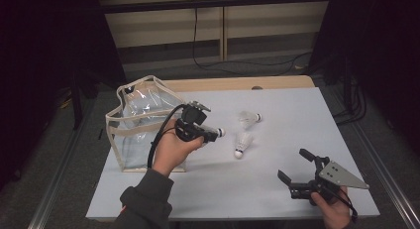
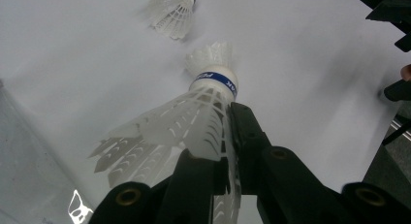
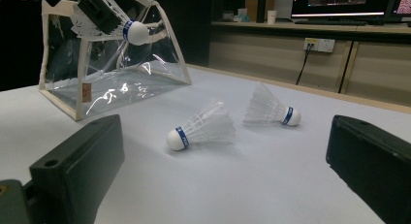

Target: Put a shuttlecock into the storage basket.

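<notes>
Three white feathered shuttlecocks are in play on a pale, matte table (image 1: 257, 189), and nearest to the person the right gripper (image 1: 293, 165) rests low at the near right corner, its two blocky black jaws standing wide apart with nothing between them, a grey three-cornered plate on its back; the hand under it is cut off by the bottom edge of the high view. To the left, the left hand (image 1: 171, 149), in a dark sleeve, carries the left gripper (image 1: 214, 135) above the table, its jaws closed tight on the held shuttlecock (image 2: 194, 122). They pinch the ribbed feather skirt, while the rounded cork with its blue band sticks out past the jaw tips, so the long axis runs along the jaws and the cork points right, toward the middle of the table. The lower feathers are hidden behind the jaws in the left gripper view. Just right of it, lying on its side, is the nearer loose shuttlecock (image 1: 241, 144), cork toward the person and skirt fanning away. A little farther lies the farther loose shuttlecock (image 1: 249, 118), also on its side, with its cork pointing right. At the far left stands a clear plastic bag (image 1: 136, 122) with cream fabric edging, roughly tent-shaped, its glossy walls creased and catching the light; what lies inside is hard to make out through the glare. Beyond the table's wooden far edge, a black cable (image 1: 208, 60) trails over the floor.
</notes>
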Demonstrator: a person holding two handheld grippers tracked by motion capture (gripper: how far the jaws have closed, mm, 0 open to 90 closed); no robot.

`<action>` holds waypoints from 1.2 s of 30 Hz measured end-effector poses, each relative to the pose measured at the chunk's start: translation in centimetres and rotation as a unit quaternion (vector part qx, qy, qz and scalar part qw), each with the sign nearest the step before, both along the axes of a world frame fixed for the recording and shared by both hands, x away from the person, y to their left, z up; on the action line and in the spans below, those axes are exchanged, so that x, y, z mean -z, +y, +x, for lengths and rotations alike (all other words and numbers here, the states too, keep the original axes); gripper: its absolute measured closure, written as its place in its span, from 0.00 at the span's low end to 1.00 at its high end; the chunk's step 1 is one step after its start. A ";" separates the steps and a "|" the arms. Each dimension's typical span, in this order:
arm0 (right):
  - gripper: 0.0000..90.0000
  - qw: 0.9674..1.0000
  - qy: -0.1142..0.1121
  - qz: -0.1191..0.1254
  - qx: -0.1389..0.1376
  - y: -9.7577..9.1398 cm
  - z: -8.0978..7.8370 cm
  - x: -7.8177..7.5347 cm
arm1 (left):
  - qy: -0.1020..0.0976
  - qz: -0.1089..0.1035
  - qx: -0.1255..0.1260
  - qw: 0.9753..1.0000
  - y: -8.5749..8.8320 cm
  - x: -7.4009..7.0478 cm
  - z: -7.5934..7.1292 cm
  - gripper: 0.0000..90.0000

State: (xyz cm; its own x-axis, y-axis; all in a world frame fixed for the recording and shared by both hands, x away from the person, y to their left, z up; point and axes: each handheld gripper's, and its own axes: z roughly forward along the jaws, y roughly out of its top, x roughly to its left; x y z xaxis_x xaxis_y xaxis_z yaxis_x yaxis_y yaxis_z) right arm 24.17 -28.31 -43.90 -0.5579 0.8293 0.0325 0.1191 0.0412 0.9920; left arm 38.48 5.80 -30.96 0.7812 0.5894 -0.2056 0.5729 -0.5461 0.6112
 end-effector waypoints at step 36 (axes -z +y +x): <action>0.00 1.000 0.001 0.002 -0.002 0.0 0.1 0.1 | -0.004 0.007 0.001 1.000 0.0 -2.2 1.0 0.97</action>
